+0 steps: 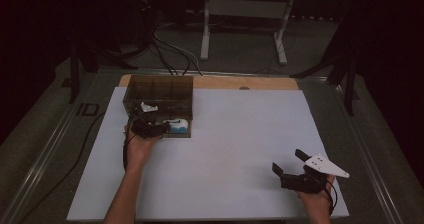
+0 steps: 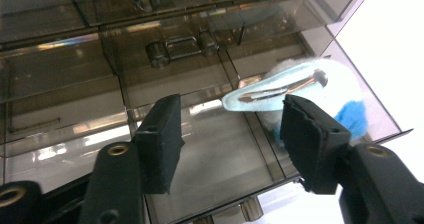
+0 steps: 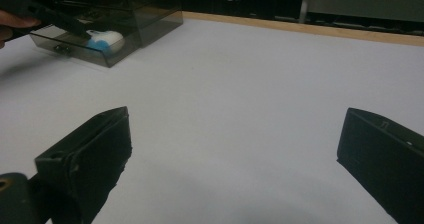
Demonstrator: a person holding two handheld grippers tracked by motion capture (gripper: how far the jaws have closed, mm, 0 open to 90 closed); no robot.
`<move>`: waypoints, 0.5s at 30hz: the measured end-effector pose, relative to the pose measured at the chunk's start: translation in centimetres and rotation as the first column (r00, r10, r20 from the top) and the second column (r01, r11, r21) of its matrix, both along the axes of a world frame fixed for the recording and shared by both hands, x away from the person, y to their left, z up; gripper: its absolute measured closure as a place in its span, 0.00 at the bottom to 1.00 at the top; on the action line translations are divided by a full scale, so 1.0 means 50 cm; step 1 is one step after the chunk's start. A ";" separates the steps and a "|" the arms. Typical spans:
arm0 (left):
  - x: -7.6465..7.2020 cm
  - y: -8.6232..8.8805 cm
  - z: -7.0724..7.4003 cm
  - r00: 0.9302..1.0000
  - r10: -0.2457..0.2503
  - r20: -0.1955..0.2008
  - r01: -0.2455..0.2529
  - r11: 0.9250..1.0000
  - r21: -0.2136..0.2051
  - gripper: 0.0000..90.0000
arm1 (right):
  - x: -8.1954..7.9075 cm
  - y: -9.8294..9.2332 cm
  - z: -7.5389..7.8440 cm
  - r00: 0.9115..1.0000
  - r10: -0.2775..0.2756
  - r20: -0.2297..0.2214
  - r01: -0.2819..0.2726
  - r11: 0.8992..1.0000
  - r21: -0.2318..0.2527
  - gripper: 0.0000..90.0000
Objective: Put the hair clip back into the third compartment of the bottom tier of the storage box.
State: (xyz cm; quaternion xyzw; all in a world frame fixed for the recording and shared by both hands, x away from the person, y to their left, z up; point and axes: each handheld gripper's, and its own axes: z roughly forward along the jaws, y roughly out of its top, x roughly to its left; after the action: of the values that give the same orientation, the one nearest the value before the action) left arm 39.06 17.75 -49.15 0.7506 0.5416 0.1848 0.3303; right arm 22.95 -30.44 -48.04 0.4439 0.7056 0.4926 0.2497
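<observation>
Left tongs [image 2: 227,134] spread, poised over pulled-out drawer [image 2: 210,159] of smoky organizer box [image 1: 159,96] — nothing pinched. Pale-blue fluffy hair clip [image 2: 300,91] inside drawer, just beyond right jaw. Right tongs [image 3: 235,159] spread wide above bare white desk [image 1: 240,134] — well apart from box.

smoky drawer box [image 1: 159,91] blocks far left, white tabletop [image 1: 240,134] open elsewhere

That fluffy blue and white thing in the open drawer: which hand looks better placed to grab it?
Left. The left gripper hangs open over the drawer, its jaws beside the fluffy blue and white thing. The right gripper sits open, far across the table.
</observation>
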 end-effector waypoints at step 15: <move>-0.015 0.003 0.024 0.995 0.035 0.088 -0.031 0.998 -0.047 0.11 | 0.000 -0.001 0.000 1.000 -0.001 0.000 0.001 1.000 0.001 0.01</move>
State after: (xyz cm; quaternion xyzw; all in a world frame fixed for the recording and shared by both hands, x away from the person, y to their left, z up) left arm 38.30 17.91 -47.96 0.7249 0.5427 0.2112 0.3679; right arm 22.93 -30.51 -48.03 0.4445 0.7050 0.4929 0.2499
